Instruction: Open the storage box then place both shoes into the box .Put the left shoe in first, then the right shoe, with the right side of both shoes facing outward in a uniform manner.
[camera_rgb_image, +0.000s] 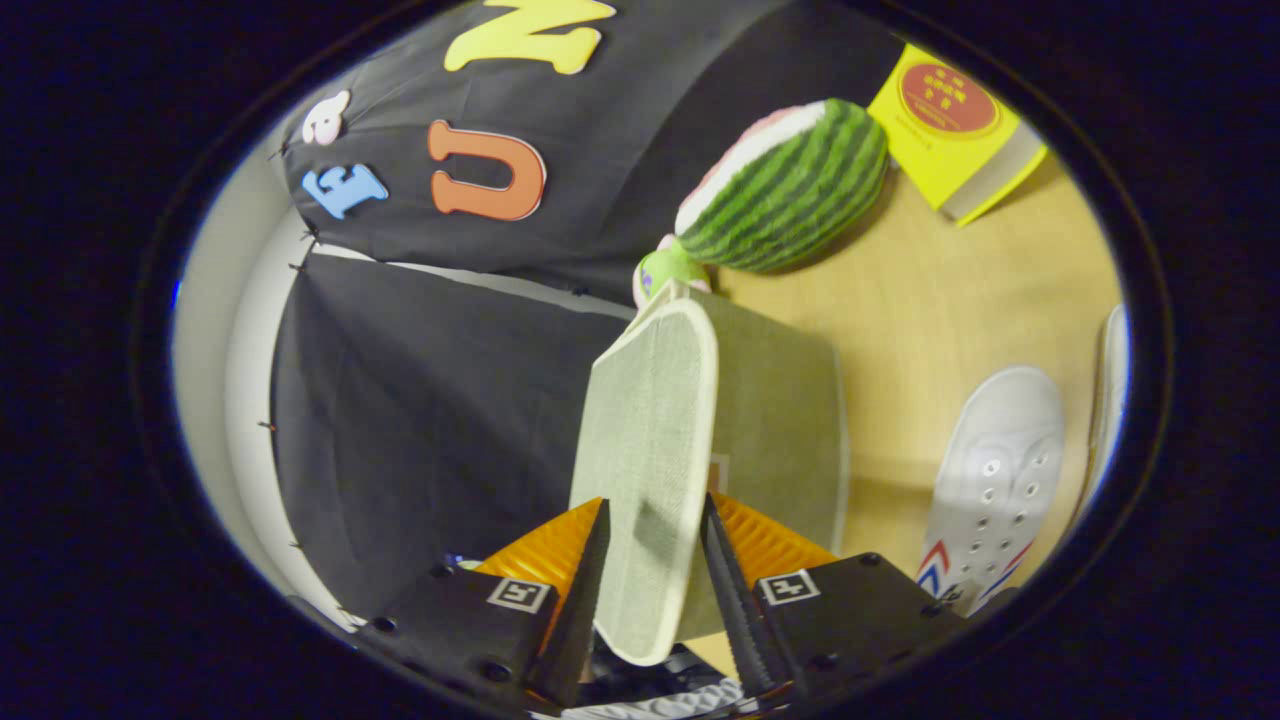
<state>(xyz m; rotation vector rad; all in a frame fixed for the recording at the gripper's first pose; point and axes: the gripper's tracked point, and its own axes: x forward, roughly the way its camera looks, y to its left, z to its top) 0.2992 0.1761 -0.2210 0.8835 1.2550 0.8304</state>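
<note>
My gripper (655, 515) is shut on the storage box's lid (650, 420), a grey-green fabric panel with a cream edge that runs between both fingers and is lifted away from the box. Just beyond the lid is the box body (785, 420), in the same fabric, standing on the wooden table (950, 290). A white canvas shoe (995, 470) with red and blue stripes lies on the table beside the box. Past that shoe, the edge of a second white shoe (1110, 390) shows. The view is rolled sideways.
A plush watermelon slice (790, 190) lies on the table beyond the box, with a small green toy (665, 270) next to it. A yellow book (950, 130) lies farther back. The black cloth wall stands close behind the box.
</note>
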